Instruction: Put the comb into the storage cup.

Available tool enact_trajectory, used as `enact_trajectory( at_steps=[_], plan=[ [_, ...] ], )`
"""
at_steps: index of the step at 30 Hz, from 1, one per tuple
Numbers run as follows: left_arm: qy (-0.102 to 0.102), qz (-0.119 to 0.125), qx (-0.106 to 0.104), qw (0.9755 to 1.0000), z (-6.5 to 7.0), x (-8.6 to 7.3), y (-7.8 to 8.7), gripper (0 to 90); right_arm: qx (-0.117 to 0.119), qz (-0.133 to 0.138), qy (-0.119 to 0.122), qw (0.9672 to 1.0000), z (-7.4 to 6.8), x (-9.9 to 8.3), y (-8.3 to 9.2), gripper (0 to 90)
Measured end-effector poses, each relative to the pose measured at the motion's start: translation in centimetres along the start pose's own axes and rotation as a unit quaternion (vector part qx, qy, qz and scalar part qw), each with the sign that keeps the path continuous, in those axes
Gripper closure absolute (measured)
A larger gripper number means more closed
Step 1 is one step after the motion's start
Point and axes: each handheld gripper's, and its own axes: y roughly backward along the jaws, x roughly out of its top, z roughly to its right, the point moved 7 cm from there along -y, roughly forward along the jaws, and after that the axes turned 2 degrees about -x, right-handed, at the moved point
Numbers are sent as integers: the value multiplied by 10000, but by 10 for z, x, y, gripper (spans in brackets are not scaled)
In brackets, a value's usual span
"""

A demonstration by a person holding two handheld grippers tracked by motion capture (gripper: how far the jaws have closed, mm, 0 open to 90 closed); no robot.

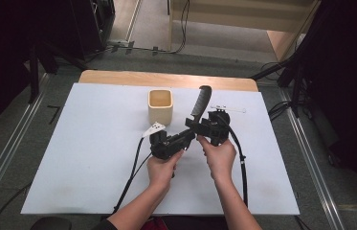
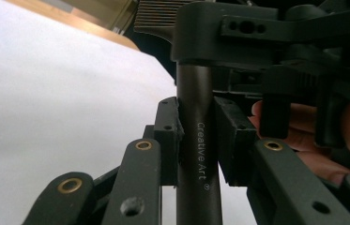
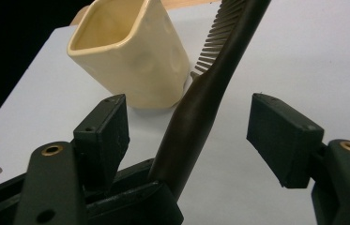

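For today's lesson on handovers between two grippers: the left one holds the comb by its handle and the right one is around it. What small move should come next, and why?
Probably close the right gripper on the comb. In the right gripper view the dark handle stands between its pads with gaps on both sides, so it has no hold yet. The left gripper clamps the handle lower down and should let go only afterwards. The cream cup stands close by.

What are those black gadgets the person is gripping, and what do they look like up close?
Each is a hand-held gripper: the left and the right are black, built of jointed bars with brass-coloured rivets that end in blocky, flat-faced pads. A black cable trails from each towards the person. The left carries a pale three-cornered plate. The forearms are bare, with no sleeves in sight.
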Motion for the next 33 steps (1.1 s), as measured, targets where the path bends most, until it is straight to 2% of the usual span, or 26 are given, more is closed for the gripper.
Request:
enact_trajectory(
  at_steps=[5, 7, 12, 16, 17, 18, 20, 26, 33],
  plan=[
    [0, 24, 40, 10000, 0, -1, 0, 732, 0, -74, -125, 9999, 0, -1, -3, 359],
    [-16, 18, 58, 10000, 0, -2, 0, 733, 11, -146, -272, 9995, 0, -2, -5, 406],
    [-17, 36, 59, 10000, 0, -3, -1, 733, -35, -161, -344, 9993, 3, -2, -8, 453],
    [-76, -11, 82, 9999, 1, -5, -1, 733, 109, -245, -591, 9979, 3, -3, -11, 557],
    [-73, -9, 75, 9999, 1, -5, -1, 733, 109, -245, -591, 9979, 3, -3, -11, 557],
    [-94, -22, 76, 9999, 1, -6, -1, 733, 59, -242, -587, 9980, 4, -3, -11, 610],
    [-87, -17, 76, 9999, 1, -7, -1, 732, 95, -253, -620, 9977, 3, -3, -11, 653],
    [59, -4, 6, 10000, 1, -8, -2, 731, 180, -266, -684, 9971, 3, -3, -10, 676],
    [87, -105, -12, 9999, 2, -7, -2, 730, 230, -251, -717, 9968, 3, -3, -9, 687]
  ],
)
